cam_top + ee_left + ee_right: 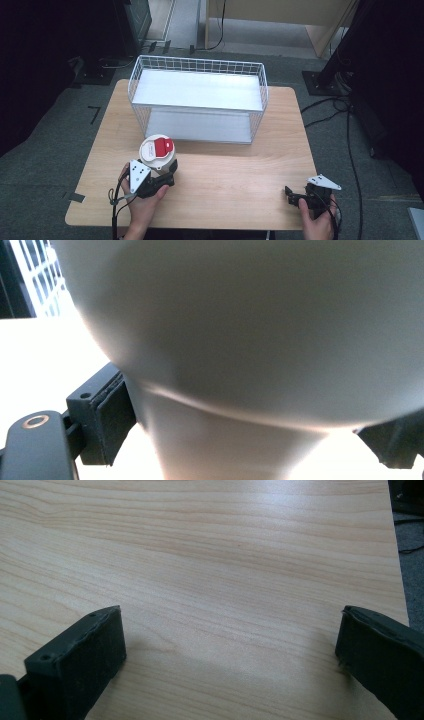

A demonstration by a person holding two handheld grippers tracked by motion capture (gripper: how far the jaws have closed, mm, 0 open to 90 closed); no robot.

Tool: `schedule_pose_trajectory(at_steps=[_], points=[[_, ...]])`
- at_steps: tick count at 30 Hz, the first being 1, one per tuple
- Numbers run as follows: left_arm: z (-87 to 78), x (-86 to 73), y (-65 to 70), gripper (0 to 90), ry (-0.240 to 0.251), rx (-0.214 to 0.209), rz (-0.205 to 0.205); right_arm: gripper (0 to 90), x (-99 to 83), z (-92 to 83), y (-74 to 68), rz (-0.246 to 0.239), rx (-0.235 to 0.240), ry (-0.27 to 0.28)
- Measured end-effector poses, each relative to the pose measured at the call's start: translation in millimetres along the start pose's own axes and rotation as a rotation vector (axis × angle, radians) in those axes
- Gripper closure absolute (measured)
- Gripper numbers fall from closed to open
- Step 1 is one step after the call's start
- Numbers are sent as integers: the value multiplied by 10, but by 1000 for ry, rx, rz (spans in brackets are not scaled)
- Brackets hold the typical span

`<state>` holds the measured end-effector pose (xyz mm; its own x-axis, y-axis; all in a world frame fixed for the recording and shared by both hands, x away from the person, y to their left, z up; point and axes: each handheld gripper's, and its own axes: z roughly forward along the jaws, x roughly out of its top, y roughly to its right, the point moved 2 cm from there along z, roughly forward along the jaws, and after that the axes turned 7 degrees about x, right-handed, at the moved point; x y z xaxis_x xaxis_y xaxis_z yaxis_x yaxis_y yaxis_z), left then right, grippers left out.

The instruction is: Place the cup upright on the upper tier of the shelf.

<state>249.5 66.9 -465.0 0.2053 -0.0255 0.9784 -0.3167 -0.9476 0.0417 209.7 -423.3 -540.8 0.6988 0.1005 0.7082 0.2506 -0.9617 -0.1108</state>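
A white cup (157, 150) with a round lid and a red label on top is at the table's front left. My left gripper (167, 172) is shut on its lower body. In the left gripper view the cup's pale wall (240, 315) looms very close, and the black pads (112, 415) press on its narrow lower part from both sides. I cannot tell whether the cup rests on the table or hangs just above it. My right gripper (292, 196) is low at the front right, open, with only bare wood between its jaws (230, 660).
A white wire basket (200, 62) with two shelf levels stands at the back middle of the wooden table (240, 170). Cables and dark stands lie on the grey floor to the right and behind. The table's right edge (395, 555) is close to my right gripper.
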Motion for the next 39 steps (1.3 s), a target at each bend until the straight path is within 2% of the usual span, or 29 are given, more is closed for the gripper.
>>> schedule_pose_trajectory(at_steps=[3, 10, 15, 22, 28, 30, 31, 36, 39], points=[[16, 124, 9, 106, 43, 13, 1, 0, 0, 0, -1, 1, 0, 0], [59, 317, 27, 106, 91, 18, 8, 0, 0, 0, 0, 0, 0, 0], [111, 538, 63, 106, 138, 25, 24, 0, 0, -1, -1, 1, 0, -1], [166, 733, 74, 106, 175, 30, 30, 0, -1, -1, 0, 0, 0, -1], [244, 973, 86, 106, 208, 35, 41, 0, -1, 0, -1, 1, 1, 1], [254, 1000, 91, 106, 214, 35, 42, 0, -1, -1, 1, -2, 0, 0], [278, 1070, 100, 106, 224, 35, 52, 0, -1, -1, 0, -1, 1, 0], [362, 1223, 125, 106, 242, 34, 70, 0, -1, 0, 0, -1, 0, 1], [393, 1263, 134, 106, 245, 35, 71, 0, -1, 0, 0, -2, 0, 1]])
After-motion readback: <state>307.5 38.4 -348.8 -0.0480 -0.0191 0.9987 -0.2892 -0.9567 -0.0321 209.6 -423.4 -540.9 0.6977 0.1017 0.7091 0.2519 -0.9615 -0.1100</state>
